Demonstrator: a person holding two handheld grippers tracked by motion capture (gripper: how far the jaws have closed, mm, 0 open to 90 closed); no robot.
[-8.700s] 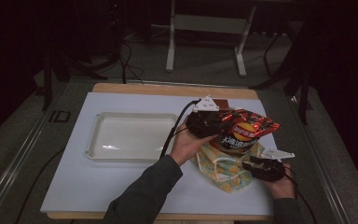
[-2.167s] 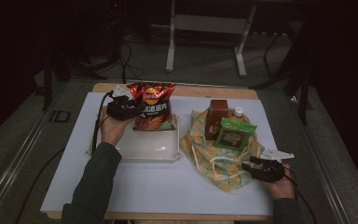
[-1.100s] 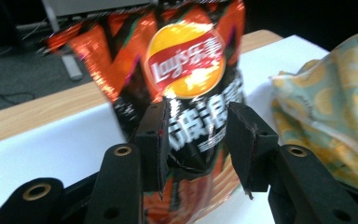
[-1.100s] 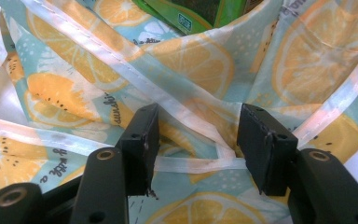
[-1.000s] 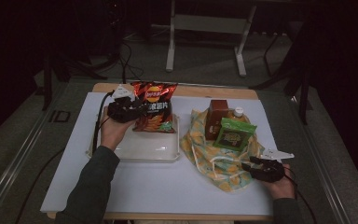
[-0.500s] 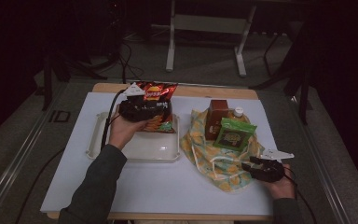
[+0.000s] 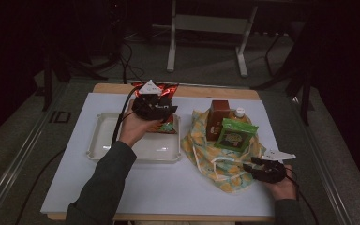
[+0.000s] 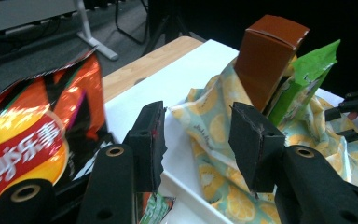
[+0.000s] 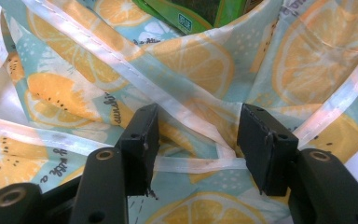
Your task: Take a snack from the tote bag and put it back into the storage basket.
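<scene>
Left gripper spread, jaws just opening, nothing pinched. Brown carton stands upright to its right, in cloth bag. Right gripper spread astride bag hem, nearer carton.

The red-and-orange crisp bag is glossy foil-like plastic that catches the light, and the white rectangular tray at the bench's left side looks like smooth, shiny plastic. The lemon-print cloth bag is soft, creased woven fabric with satiny white tape handles. It holds a matt brown cardboard carton and a slick green plastic pouch, while both grippers' black jaws look matt with rough, chipped pads.
</scene>
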